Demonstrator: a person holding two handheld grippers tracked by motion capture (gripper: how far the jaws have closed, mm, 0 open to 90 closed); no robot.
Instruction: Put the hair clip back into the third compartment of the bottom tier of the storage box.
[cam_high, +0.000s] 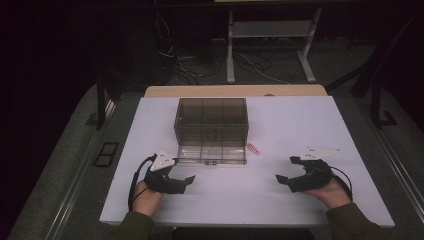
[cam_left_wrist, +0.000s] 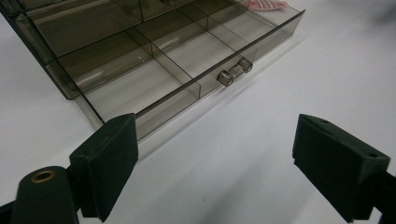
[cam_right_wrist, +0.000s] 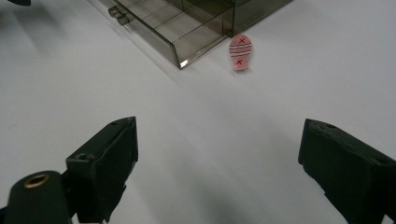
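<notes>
A smoky clear plastic drawer box (cam_high: 211, 122) stands mid-table, its bottom drawer (cam_high: 212, 154) pulled out toward me. The drawer (cam_left_wrist: 177, 56) has several empty compartments and a small clear handle (cam_left_wrist: 234, 71). A small pink striped fish-shaped piece (cam_high: 253, 148) lies flat on the table just right of the drawer's front corner (cam_right_wrist: 240, 52). My left gripper (cam_high: 182, 172) rests open in front of the drawer's left end, nothing between its jaws (cam_left_wrist: 215, 163). My right gripper (cam_high: 286, 169) is open too, on the table right of the pink piece, aimed at it (cam_right_wrist: 217, 168).
The white table top (cam_high: 250, 200) ends near my forearms at the front. A wooden strip (cam_high: 235, 91) borders its far edge. Beyond lie dark floor, cables (cam_high: 185, 65) and a white metal stand (cam_high: 270, 45). Black rails (cam_high: 102, 100) flank the table.
</notes>
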